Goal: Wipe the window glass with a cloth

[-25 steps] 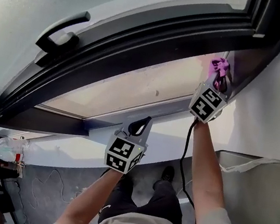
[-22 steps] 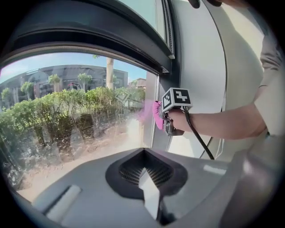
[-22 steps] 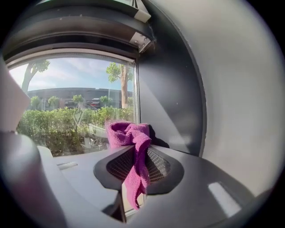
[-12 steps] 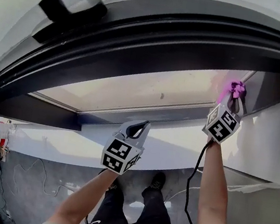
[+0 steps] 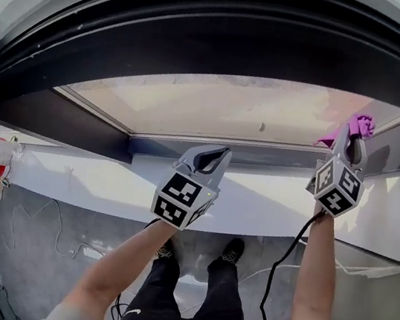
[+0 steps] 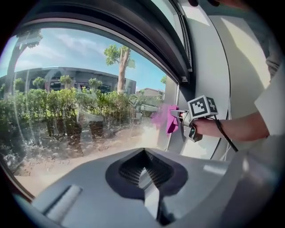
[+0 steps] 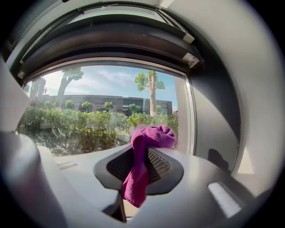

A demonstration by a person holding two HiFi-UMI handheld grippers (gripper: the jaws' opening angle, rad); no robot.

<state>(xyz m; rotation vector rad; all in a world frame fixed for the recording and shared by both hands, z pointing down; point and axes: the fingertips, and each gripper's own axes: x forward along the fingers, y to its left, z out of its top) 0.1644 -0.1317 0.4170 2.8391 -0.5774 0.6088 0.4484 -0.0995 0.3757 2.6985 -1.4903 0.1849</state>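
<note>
Window glass [image 5: 223,110] spans the head view; trees, hedges and a low building show through it in both gripper views. Its dark frame [image 5: 207,21] arches around it, above a pale sill [image 5: 105,186]. The left gripper [image 5: 216,154] hangs low near the middle, apart from the pane, its jaws together with nothing between them. The right gripper [image 5: 354,136] is raised at the pane's right edge, beside the frame upright, jaws clamped on a purple cloth [image 5: 361,125]. The cloth's bunched end sticks out past the jaws and seems to touch the glass.
</note>
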